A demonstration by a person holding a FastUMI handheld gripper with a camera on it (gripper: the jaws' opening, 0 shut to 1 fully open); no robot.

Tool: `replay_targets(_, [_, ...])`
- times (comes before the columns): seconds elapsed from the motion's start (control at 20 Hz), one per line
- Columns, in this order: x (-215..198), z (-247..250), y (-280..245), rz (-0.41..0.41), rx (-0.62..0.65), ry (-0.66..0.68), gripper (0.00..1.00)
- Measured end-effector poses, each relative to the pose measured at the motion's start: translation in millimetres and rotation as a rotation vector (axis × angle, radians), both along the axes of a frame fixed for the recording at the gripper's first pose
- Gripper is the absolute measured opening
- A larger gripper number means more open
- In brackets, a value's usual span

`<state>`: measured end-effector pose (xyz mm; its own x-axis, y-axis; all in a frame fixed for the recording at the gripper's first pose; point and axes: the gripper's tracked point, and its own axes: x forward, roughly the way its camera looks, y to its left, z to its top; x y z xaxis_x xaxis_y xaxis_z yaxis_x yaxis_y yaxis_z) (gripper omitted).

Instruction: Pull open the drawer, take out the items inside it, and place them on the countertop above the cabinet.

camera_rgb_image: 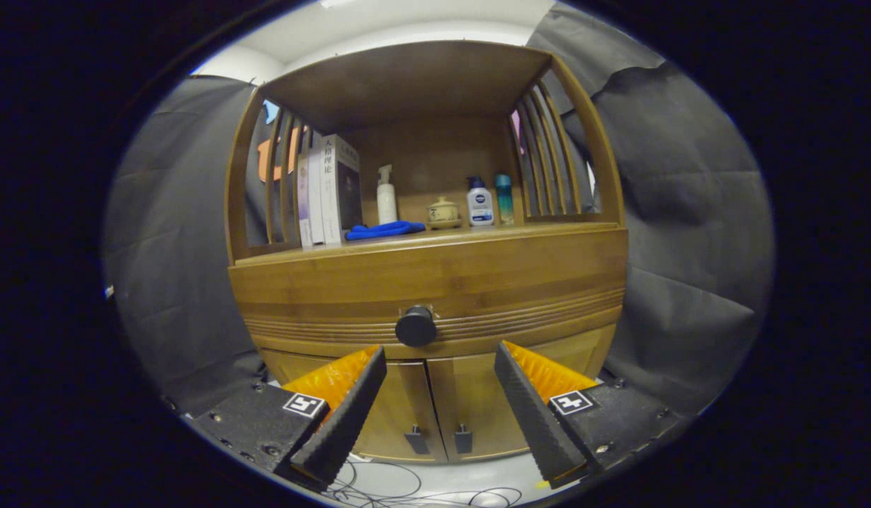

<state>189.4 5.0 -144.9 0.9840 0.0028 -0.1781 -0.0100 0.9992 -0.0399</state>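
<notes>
A wooden cabinet stands straight ahead of me. Its drawer is closed, and a round dark knob sits at the middle of the drawer front. My gripper is open, with nothing between its fingers. The knob lies just beyond and slightly above the fingertips, a little nearer the left finger than the right finger. Above the drawer runs the countertop. What is inside the drawer is hidden.
On the countertop stand several books, a white spray bottle, a blue cloth, a small lidded pot, a white lotion bottle and a teal bottle. Two lower doors are closed. Cables lie on the floor.
</notes>
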Motion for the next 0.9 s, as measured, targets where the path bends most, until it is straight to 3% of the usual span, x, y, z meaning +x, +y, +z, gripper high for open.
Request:
replay_targets(0.4, [64,-2,4,-0.01,-0.038,0.028,0.98])
replay_targets(0.55, [71,-9,8,0.022,-0.001,0.067,0.83])
replay_targets(0.9, [75,-11,13,0.007,-0.008,0.049,0.49])
